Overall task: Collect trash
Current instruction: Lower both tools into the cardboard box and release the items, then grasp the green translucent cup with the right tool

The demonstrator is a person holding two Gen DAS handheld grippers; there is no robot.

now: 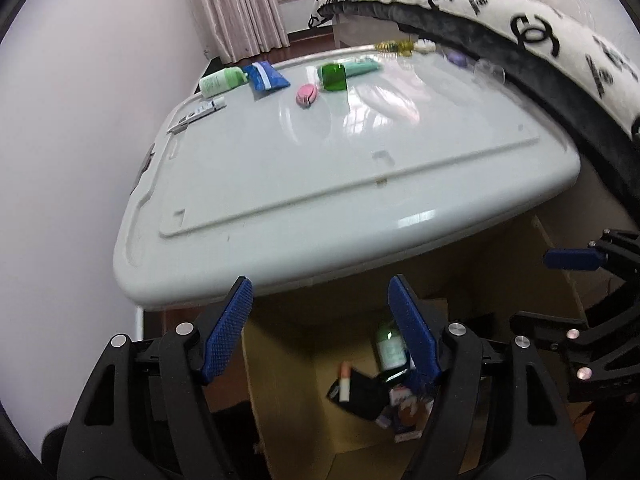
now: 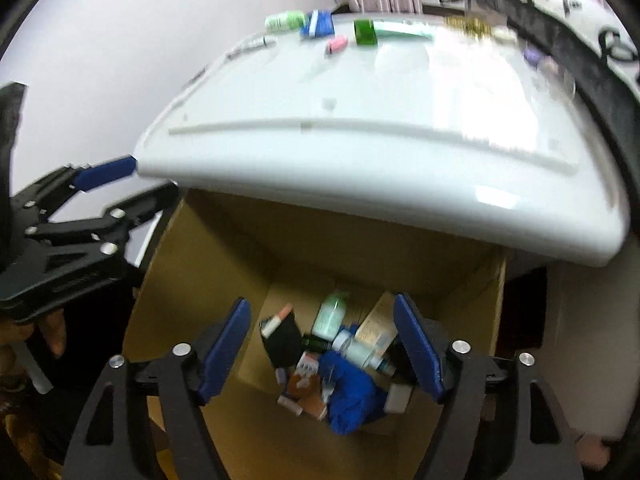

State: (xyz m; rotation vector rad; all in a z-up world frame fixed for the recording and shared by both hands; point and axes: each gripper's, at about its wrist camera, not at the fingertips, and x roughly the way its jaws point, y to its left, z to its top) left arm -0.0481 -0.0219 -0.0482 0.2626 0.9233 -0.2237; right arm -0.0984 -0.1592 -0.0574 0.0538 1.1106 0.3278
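My left gripper [image 1: 320,328] and right gripper [image 2: 322,344] both hang spread and empty over the cardboard box [image 2: 192,280] of collected trash. The remaining litter lies well ahead along the far edge of the white table [image 1: 320,184]; the pink pouch [image 1: 307,95] sits nearer my left gripper

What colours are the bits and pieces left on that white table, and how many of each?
Green: 3 (pale bottle, dark jar, mint tube)
Blue: 1 (packet)
Pink: 1 (pouch)
White: 2 (tube, small blurred piece)
Yellow: 1 (slim bottle)
Purple: 1 (lump)
Clear: 1 (glassy thing)
Total: 10 that I can make out.
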